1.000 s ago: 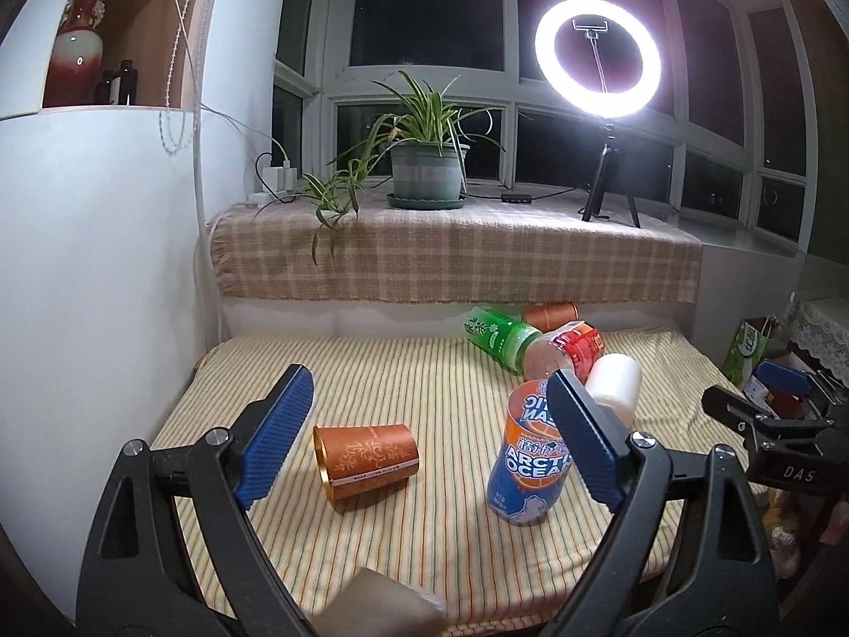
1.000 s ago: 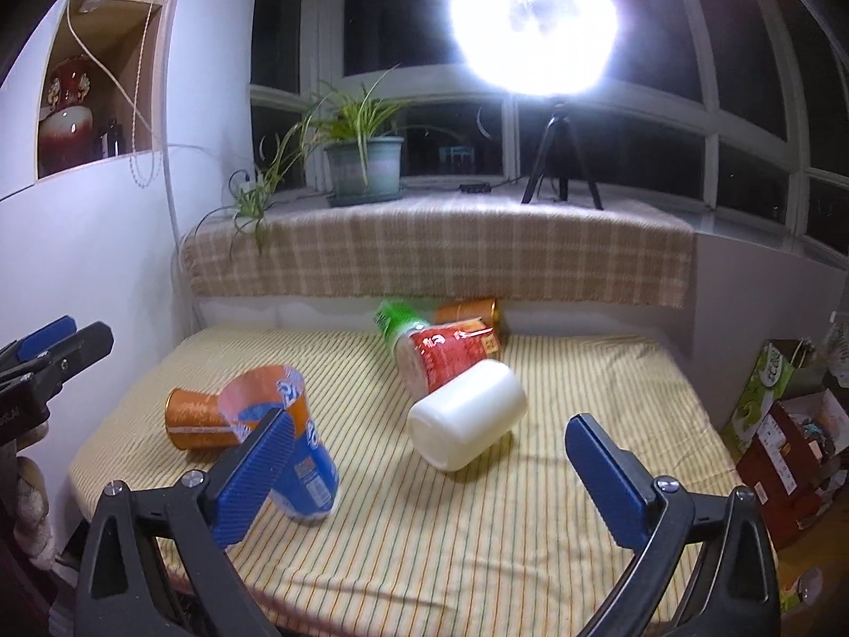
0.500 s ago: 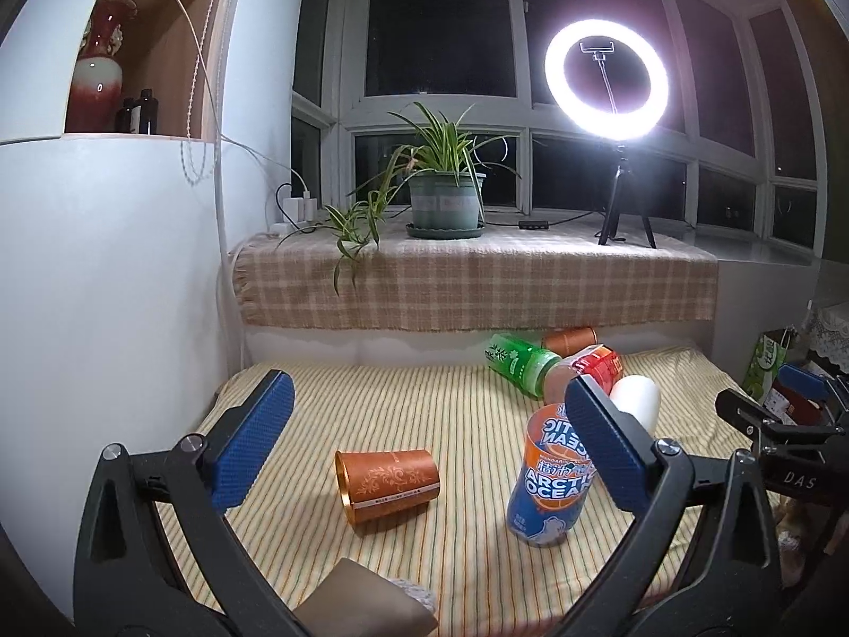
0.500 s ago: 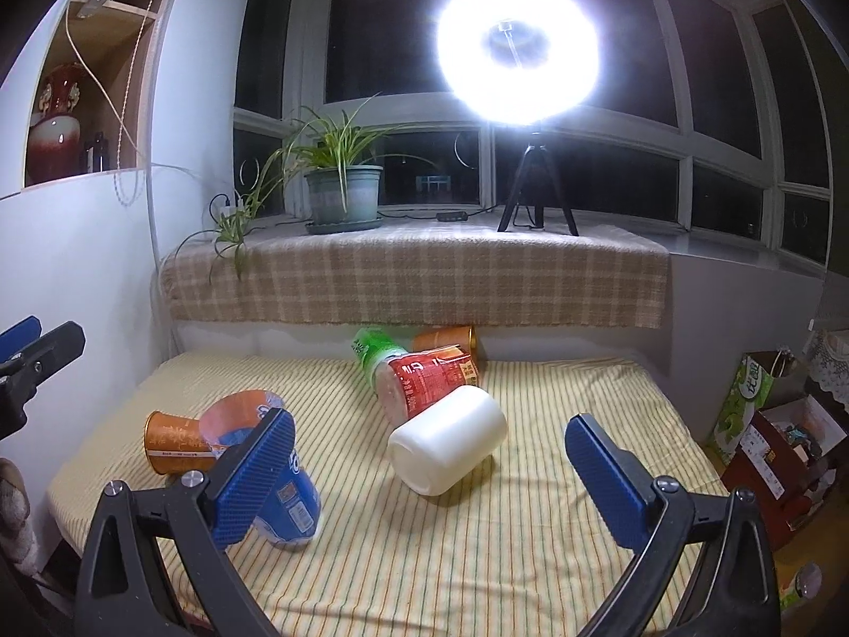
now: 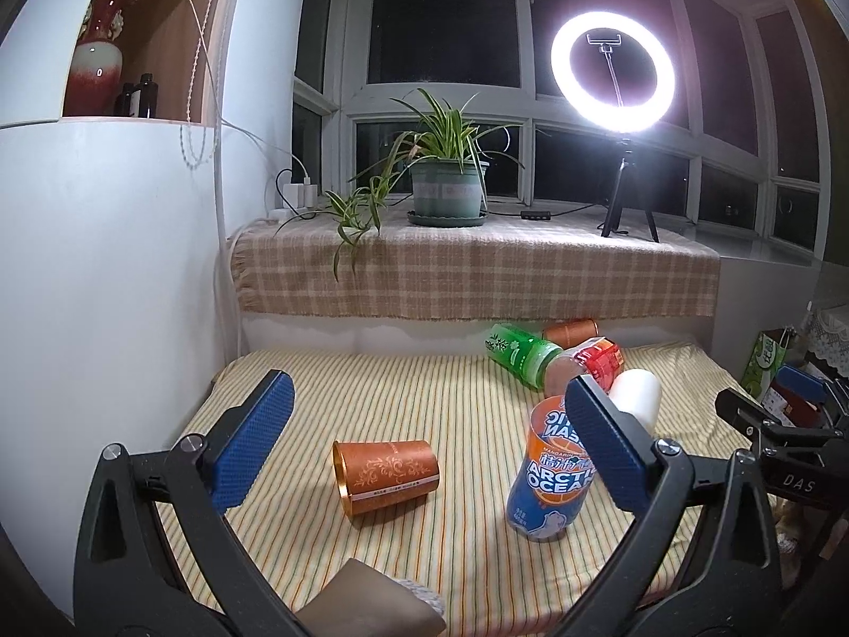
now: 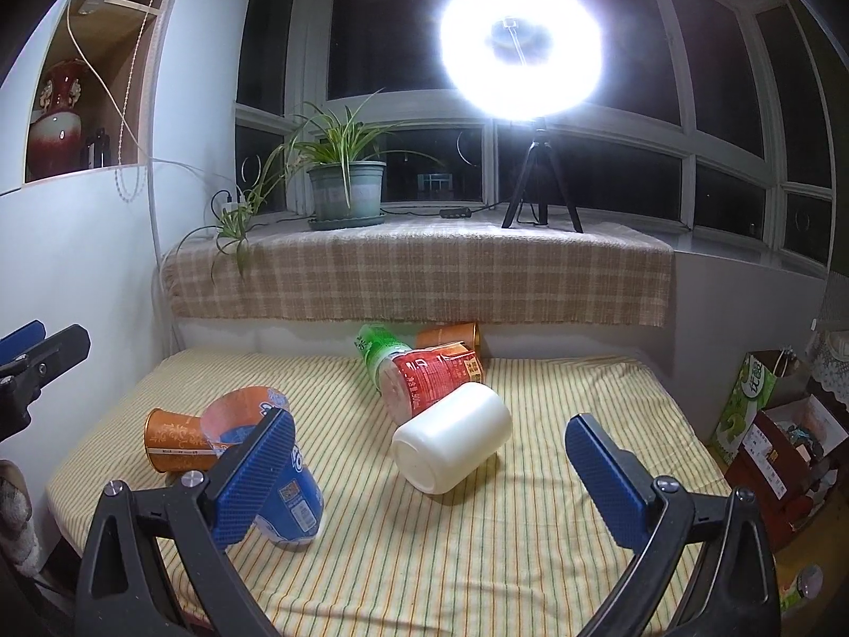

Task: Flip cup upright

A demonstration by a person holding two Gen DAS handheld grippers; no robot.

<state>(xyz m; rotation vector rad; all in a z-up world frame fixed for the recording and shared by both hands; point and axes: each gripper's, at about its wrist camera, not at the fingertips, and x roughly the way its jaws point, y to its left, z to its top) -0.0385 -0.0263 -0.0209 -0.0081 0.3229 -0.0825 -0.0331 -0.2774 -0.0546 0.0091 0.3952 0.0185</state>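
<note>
A copper cup point(image 5: 384, 473) lies on its side on the striped cloth, mouth to the left; it also shows in the right wrist view point(image 6: 172, 440). A blue and orange Arctic Ocean cup point(image 5: 552, 472) stands upright, also in the right wrist view point(image 6: 265, 472). A white cup point(image 6: 451, 435) lies on its side, with red point(image 6: 430, 377), green point(image 6: 379, 345) and another copper cup point(image 6: 451, 337) behind it. My left gripper point(image 5: 424, 446) is open and empty, above the near edge. My right gripper point(image 6: 430, 483) is open and empty, in front of the white cup.
The striped table point(image 5: 424, 398) ends at a white wall point(image 5: 106, 292) on the left. A ledge behind holds a potted plant point(image 5: 445, 186) and a ring light point(image 5: 613, 71). Boxes point(image 6: 769, 424) stand on the floor to the right.
Both grippers have pulled back and risen a little, so the cups sit lower and farther in view. The blue and orange cup stays upright. No cup moved.
</note>
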